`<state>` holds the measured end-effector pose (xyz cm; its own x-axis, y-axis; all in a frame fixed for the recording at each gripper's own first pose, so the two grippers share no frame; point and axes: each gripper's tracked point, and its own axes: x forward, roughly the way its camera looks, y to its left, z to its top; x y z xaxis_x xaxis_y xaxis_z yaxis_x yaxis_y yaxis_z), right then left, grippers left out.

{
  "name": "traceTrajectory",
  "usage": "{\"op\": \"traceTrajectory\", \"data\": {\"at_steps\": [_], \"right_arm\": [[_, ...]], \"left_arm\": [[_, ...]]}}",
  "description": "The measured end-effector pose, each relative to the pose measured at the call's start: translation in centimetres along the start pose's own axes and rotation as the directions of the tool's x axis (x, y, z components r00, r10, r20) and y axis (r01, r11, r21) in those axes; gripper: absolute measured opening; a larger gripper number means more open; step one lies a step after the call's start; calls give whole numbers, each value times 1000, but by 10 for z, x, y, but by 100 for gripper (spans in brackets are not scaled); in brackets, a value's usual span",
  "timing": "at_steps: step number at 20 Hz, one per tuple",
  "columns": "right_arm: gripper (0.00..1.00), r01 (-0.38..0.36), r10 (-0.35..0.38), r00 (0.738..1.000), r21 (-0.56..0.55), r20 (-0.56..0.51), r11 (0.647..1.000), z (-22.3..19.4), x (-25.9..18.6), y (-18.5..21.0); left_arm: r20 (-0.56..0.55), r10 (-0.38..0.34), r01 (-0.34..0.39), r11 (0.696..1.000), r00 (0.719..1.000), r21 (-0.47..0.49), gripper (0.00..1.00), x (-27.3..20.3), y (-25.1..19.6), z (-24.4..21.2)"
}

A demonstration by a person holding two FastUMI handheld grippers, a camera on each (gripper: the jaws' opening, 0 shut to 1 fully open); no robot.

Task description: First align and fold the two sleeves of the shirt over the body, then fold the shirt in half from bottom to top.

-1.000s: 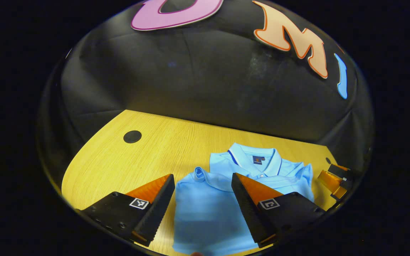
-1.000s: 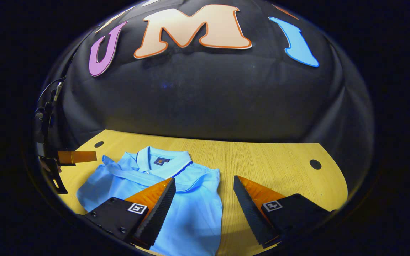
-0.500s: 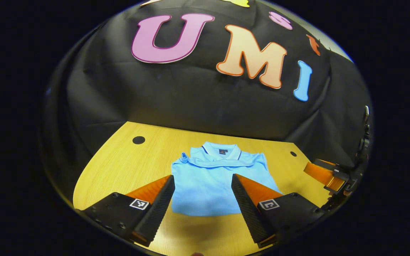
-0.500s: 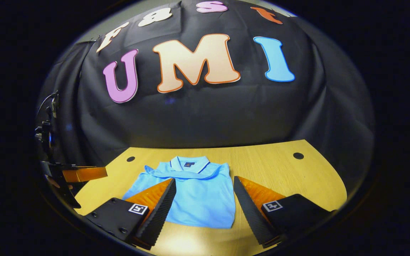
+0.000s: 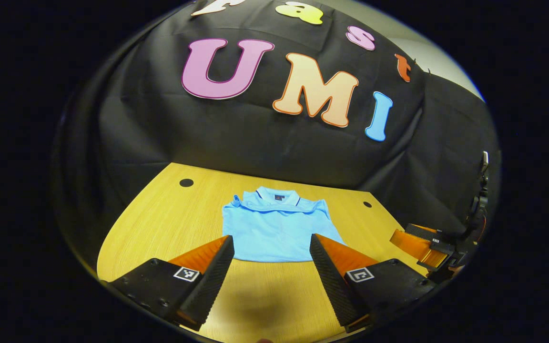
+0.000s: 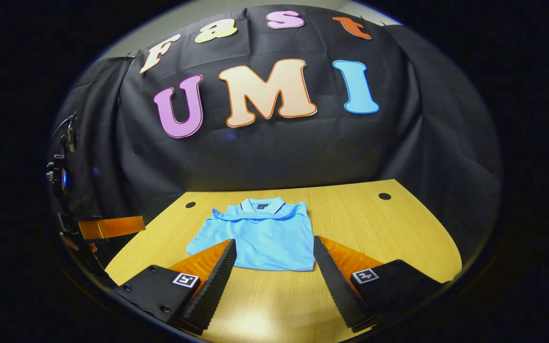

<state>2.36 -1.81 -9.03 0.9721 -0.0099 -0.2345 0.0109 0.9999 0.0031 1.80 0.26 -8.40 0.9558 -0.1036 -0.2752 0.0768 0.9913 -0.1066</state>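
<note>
Nearest in the left gripper view, the left gripper (image 5: 269, 276) was held wide apart with nothing between its fingers, and in the right gripper view the right gripper (image 6: 274, 278) was likewise spread and empty, both raised above the desk's (image 6: 398, 238) near edge, apparently because no grasp was needed. Beyond them, toward the desk's far edge, the shirt (image 6: 260, 233) lay as a compact rectangle, collar farthest away, suggesting both folds were judged complete.

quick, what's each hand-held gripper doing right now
Left hand-held gripper: open, holding nothing.
Right hand-held gripper: open, holding nothing.
</note>
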Motion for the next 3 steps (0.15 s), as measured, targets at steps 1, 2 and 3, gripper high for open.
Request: {"op": "traceTrajectory", "data": {"at_steps": [1,2,3], "right_arm": [[100,4,-4,1000,3,1,1000,-2,-5,-1],[100,5,-5,1000,9,4,1000,-1,-8,-1],[99,3,-3,1000,17,12,1000,0,-11,1]], "left_arm": [[-14,-4,4,1000,1000,-4,95,-4,-1,-5],[-24,-7,7,1000,1000,-7,95,-8,-1,-8],[-24,-7,7,1000,1000,-10,96,-10,0,-9]]}}
